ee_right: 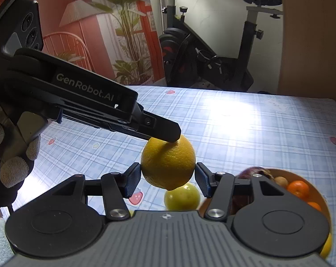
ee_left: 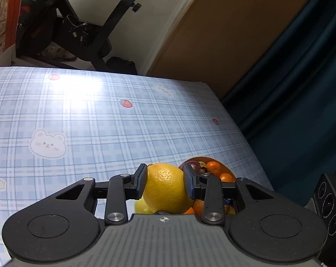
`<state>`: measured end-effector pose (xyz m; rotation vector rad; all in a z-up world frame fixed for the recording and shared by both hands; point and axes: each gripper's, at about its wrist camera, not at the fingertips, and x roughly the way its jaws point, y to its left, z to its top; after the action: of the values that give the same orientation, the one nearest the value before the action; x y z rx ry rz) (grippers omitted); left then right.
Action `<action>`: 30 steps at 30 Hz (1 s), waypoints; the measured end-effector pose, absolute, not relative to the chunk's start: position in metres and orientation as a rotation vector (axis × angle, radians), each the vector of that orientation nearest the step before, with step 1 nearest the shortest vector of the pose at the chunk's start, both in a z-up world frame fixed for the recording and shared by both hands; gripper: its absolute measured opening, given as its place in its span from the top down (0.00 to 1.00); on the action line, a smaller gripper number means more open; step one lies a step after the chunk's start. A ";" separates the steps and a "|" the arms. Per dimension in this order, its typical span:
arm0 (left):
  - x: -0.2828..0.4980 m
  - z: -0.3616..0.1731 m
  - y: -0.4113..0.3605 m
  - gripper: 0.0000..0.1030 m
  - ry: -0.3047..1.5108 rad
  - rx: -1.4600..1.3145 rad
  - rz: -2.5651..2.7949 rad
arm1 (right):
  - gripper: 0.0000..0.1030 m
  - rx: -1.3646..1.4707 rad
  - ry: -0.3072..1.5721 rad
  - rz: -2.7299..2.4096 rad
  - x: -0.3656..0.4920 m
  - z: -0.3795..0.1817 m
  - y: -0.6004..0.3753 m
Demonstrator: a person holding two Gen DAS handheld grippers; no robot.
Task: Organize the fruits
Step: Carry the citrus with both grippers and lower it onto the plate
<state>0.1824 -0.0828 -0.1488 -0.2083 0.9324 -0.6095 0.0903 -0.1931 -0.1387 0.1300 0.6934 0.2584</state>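
The left gripper [ee_left: 165,183] is clamped on a large yellow lemon [ee_left: 165,189], one blue pad pressed to each side, holding it clear above the table [ee_left: 79,115]. The right gripper [ee_right: 168,179] sits just under the lemon, its pads standing apart from the fruit's sides and gripping nothing. Below the lemon a yellow-green fruit [ee_right: 182,197] lies on the blue plaid tablecloth. Just to the lemon's right stands an orange bowl [ee_right: 277,171] holding mandarins [ee_right: 298,189], a dark purple fruit [ee_right: 249,172] and a small brown one [ee_right: 281,180]. A gloved hand [ee_right: 14,155] grips the left tool. Beyond the table stands an exercise bike [ee_right: 212,55].
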 end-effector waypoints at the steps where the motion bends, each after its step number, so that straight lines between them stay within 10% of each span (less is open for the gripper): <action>1: 0.178 -0.147 -0.089 0.63 0.928 -0.198 -0.616 | 0.45 0.134 0.687 0.253 0.083 -0.136 -0.196; 30: 0.171 -0.165 -0.238 0.64 0.976 -0.037 -0.732 | 0.45 0.148 0.682 0.102 0.040 -0.153 -0.304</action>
<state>0.1710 -0.2382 -0.1649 -0.0371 0.9757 -0.7325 0.0397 -0.3041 -0.1531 0.1482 0.6823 0.1023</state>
